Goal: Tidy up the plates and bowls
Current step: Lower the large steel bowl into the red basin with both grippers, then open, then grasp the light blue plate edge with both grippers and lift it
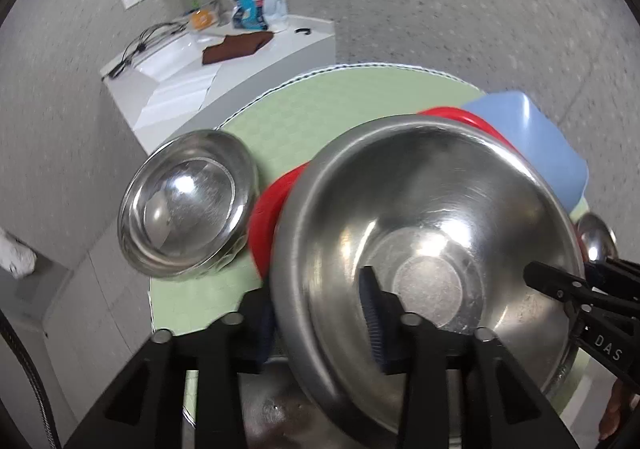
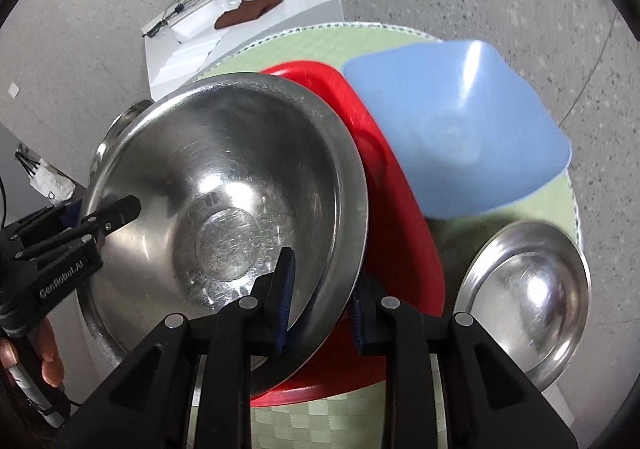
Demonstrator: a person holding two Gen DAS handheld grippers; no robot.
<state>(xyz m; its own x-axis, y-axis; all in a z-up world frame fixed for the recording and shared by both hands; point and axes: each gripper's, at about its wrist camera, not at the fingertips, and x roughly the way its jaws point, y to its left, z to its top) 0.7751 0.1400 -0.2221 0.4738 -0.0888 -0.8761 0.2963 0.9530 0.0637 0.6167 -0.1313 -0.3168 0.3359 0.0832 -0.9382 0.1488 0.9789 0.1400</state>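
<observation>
Around the large steel bowl (image 2: 224,185), the red tray (image 2: 400,217), blue bowl (image 2: 460,121) and small steel bowls (image 2: 528,297) are crowding its sides, green mat (image 2: 304,49) lying open beyond

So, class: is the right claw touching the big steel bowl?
Touching. The right wrist view shows the right claw clamping the big steel bowl's rim, one finger inside, one outside.

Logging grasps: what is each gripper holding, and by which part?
Both grip the large steel bowl by its rim: left gripper and right gripper on opposite sides.
</observation>
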